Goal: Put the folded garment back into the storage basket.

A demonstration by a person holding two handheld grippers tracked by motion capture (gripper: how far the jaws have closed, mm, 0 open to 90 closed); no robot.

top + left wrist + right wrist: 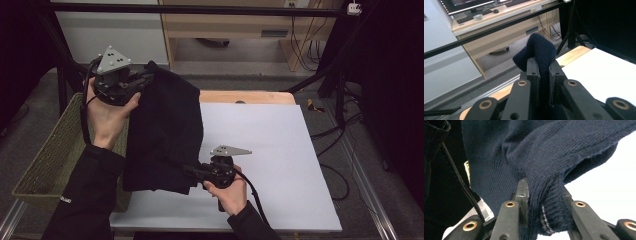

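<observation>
Hanging dark knitted garment (165, 135), ribbed hem pinched.

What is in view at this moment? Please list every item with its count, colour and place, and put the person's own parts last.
Knit garment: one, dark navy, held up between both grippers over the table's left edge.
White sheet: one, white, covering most of the table top.
Table: one, light wood, showing along the far edge.
Basket: one, olive-green woven, left of the table.
Desk: one, light wood, beyond the table, bearing a keyboard and monitor.
Left gripper: one, black, raised at upper left, shut on the garment.
Right gripper: one, black, low near the table's front, shut on the garment's hem.
Hands: two, left hand, right hand, in black sleeves.
</observation>
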